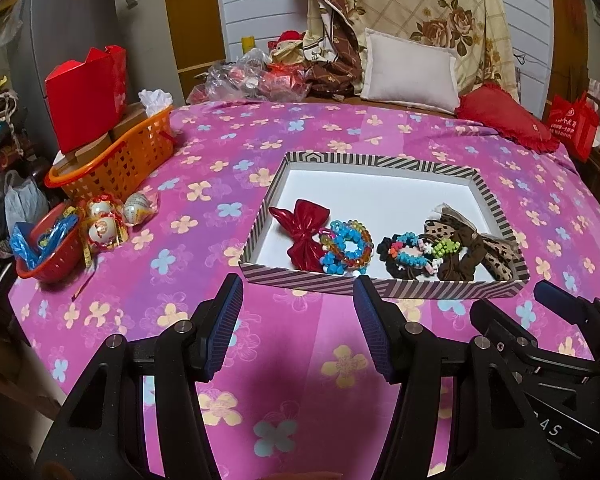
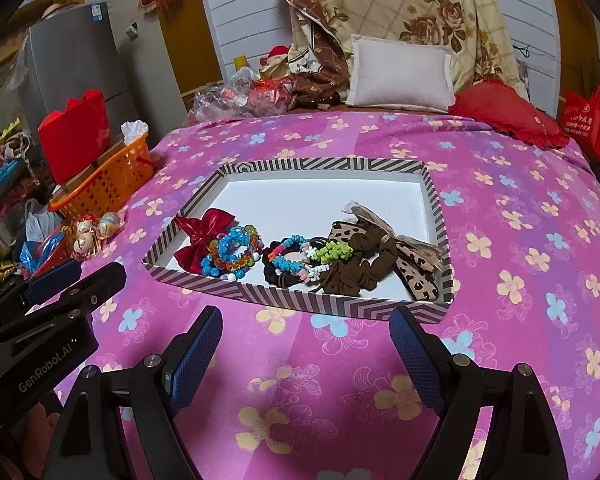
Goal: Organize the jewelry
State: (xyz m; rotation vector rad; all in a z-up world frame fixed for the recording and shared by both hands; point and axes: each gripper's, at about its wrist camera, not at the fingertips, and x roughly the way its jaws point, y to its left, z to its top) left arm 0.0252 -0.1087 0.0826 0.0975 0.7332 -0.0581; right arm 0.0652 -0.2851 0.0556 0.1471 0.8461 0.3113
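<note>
Left wrist view: my left tool (image 1: 298, 284) hangs spread wide with nothing between its pads, just short of the striped tray (image 1: 380, 284) on the bed; the right tool (image 2: 306, 318), equally wide and bare, sits alongside.

Every piece lies in the tray's near half: red bow (image 1: 302, 236), beaded bracelets (image 1: 346, 246), dark scrunchies (image 1: 456, 256).

I judge this fits either sorting about to start or gathering done, so I'd hold.
</note>
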